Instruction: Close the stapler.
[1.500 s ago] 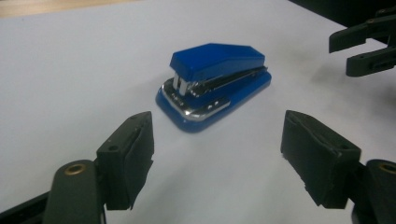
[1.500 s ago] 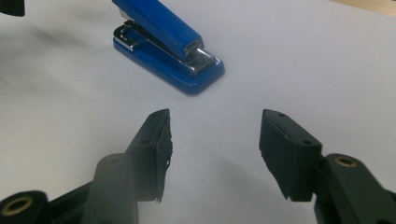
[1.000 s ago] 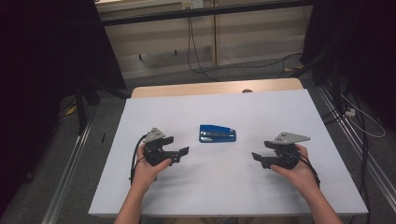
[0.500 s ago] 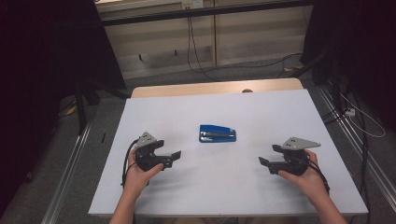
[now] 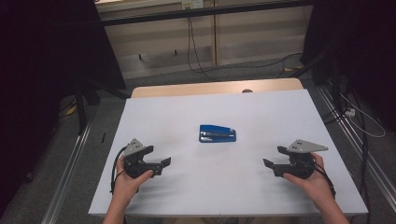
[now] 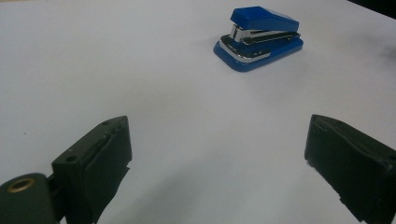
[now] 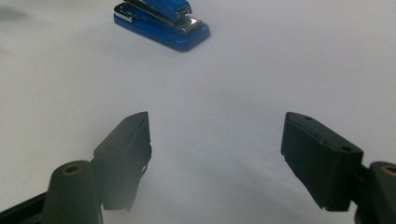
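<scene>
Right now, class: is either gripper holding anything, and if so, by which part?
Nothing is held. The left gripper and right gripper both stand open and empty on either side of the blue stapler, which lies untouched on the white table.

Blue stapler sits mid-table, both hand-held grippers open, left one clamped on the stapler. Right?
Not quite. The left hand-held gripper holds nothing: the high view shows it apart from the blue stapler. The right hand-held gripper is open too.

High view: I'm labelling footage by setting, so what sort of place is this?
Probably a lab or recording bay: a white table, cables on the floor, dark curtains, and one blue stapler.
</scene>
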{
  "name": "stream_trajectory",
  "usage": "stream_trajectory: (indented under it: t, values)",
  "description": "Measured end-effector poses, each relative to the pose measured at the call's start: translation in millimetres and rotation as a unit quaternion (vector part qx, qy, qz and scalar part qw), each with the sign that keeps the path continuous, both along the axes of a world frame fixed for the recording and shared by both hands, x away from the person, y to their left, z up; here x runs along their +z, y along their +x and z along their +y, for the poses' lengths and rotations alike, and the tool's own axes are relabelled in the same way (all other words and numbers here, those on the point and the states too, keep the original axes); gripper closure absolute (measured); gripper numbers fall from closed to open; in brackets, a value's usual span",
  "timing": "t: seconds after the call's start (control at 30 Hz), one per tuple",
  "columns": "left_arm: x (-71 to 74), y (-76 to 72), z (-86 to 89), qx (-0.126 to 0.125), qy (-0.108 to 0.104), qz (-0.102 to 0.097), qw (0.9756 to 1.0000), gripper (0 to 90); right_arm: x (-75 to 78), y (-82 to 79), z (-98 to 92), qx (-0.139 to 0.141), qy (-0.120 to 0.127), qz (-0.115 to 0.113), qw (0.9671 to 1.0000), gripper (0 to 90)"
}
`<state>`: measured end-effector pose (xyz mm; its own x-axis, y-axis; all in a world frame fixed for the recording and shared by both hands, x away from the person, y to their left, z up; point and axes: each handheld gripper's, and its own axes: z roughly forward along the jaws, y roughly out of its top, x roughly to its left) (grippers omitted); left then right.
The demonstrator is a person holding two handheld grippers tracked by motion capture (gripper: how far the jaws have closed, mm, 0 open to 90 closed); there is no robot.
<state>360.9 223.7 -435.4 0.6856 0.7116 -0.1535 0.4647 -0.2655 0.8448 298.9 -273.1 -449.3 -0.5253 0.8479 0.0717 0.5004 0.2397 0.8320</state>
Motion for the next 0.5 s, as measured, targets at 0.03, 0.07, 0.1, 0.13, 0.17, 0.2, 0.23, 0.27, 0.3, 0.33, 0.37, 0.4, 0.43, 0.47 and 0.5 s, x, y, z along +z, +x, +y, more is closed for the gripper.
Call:
stream_trajectory:
  t: [0.03,0.07,0.1,0.13,0.17,0.2,0.23,0.27,0.3,0.33,0.37,0.4,0.43,0.47,0.5]
  values:
    - [0.1,-0.9,2.1,0.001,0.003,-0.002,1.0000,7.6,-0.2,-0.2,-0.2,0.001,-0.001,0.000,1.0000,24.2]
    - [0.2,-1.6,3.4,0.001,0.004,-0.002,1.0000,7.6,-0.5,-0.8,-0.2,0.001,-0.002,-0.001,1.0000,24.2]
    - [0.2,-2.3,5.0,0.002,0.004,-0.003,1.0000,7.6,-0.6,-1.4,-0.3,0.001,-0.002,-0.001,1.0000,24.0]
    - [0.4,-3.0,6.4,0.004,0.004,-0.004,1.0000,7.6,-1.0,-2.0,-0.5,0.001,-0.001,-0.001,1.0000,24.0]
    - [0.6,-3.8,7.6,0.004,0.004,-0.004,1.0000,7.6,-1.3,-2.7,-0.6,0.000,0.001,0.000,1.0000,24.0]
    - [0.8,-4.5,9.3,0.006,0.005,-0.005,1.0000,7.6,-1.8,-3.4,-1.1,0.002,-0.001,0.001,1.0000,24.0]
    - [0.9,-5.2,10.5,0.008,0.005,-0.005,0.9999,7.6,-2.3,-4.4,-1.6,0.001,-0.002,0.002,1.0000,23.9]
    - [1.1,-5.5,11.8,0.006,0.007,-0.006,0.9999,7.6,-2.6,-5.0,-2.0,0.000,0.000,0.003,1.0000,23.8]
    - [1.2,-6.1,13.0,0.007,0.007,-0.007,0.9999,7.6,-2.9,-5.5,-2.5,0.000,0.000,0.002,1.0000,23.8]
    - [1.3,-6.7,14.7,0.009,0.008,-0.007,0.9999,7.6,-2.9,-6.2,-2.8,0.000,0.000,0.003,1.0000,23.8]
    - [1.3,-7.0,15.7,0.010,0.008,-0.008,0.9999,7.6,-3.3,-6.6,-3.1,-0.002,0.001,0.002,1.0000,23.7]
    - [1.7,-7.5,17.8,0.012,0.010,-0.009,0.9998,7.6,-3.4,-7.0,-3.2,-0.002,0.001,0.003,1.0000,23.6]
    - [1.8,-7.8,18.9,0.013,0.008,-0.008,0.9998,7.6,-3.1,-7.6,-3.1,-0.002,0.003,0.002,1.0000,23.6]
    - [1.7,-8.2,20.3,0.014,0.007,-0.008,0.9998,7.6,-2.6,-8.1,-3.2,-0.003,0.003,0.001,1.0000,23.5]
    - [1.6,-8.7,22.5,0.015,0.009,-0.008,0.9998,7.6,-2.3,-8.6,-3.1,-0.003,0.004,0.000,1.0000,23.4]
